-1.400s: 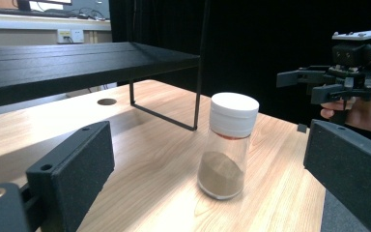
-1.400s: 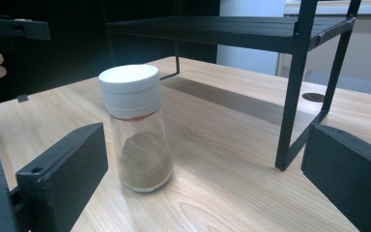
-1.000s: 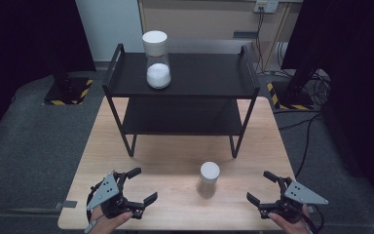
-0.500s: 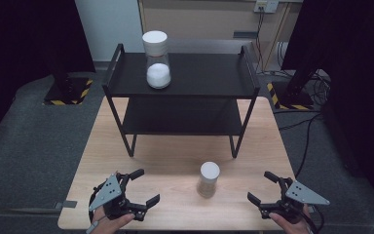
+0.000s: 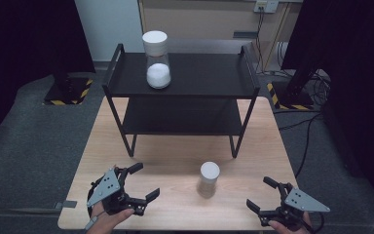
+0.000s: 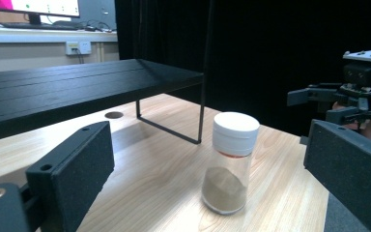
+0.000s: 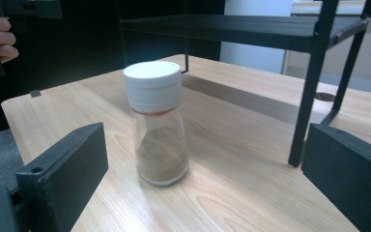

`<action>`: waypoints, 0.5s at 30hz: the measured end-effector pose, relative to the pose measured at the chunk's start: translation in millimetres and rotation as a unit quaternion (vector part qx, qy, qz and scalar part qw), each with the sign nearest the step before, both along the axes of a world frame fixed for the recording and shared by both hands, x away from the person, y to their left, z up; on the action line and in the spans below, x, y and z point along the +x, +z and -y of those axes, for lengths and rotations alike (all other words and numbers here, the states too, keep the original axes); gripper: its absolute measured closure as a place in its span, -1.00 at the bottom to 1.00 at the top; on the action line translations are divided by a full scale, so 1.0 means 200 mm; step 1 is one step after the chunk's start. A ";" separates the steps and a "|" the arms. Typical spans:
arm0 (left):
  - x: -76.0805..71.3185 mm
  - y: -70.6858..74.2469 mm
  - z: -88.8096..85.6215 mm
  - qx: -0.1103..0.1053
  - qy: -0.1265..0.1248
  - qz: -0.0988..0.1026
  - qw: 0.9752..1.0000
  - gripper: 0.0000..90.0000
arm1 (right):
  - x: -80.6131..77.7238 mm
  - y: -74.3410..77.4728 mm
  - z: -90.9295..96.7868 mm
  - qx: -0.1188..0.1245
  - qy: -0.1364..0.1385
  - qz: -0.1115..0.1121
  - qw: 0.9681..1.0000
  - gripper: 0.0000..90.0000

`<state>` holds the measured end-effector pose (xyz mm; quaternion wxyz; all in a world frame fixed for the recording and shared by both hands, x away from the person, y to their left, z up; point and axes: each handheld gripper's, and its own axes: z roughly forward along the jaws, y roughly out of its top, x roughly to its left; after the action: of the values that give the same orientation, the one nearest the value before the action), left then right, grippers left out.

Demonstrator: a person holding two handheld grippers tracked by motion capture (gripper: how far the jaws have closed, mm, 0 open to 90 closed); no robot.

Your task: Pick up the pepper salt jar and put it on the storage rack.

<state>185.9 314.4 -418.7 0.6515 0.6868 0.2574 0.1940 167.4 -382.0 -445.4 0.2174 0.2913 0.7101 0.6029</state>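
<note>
Two grippers sit low in the high view, both with jaws spread wide and nothing between them. The left gripper [image 5: 136,187] is at the lower left of the frame, the right gripper [image 5: 263,200] at the lower right. Between them, a little right of centre, a small jar [image 5: 209,178] stands upright on the table [image 5: 175,156], apart from both. It has a white cap and brown powder in the bottom. A black shelf [image 5: 199,73] fills the upper middle, and a tall jar [image 5: 157,59] with white powder stands on its top left
</note>
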 end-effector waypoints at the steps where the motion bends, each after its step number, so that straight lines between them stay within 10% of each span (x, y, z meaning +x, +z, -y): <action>1: 0.00 0.00 -0.01 0.000 0.002 -0.001 1.000 -0.95 | 0.01 0.00 -0.01 0.002 0.002 0.000 1.000 -0.93; 15: -0.04 0.00 -0.11 -0.006 0.020 -0.006 1.000 -0.95 | 0.12 0.01 -0.13 0.008 0.031 -0.007 0.999 -0.93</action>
<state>177.7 336.7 -418.2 0.6502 0.6784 0.2767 0.2012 190.8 -355.9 -444.3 0.1914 0.2753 0.7153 0.6131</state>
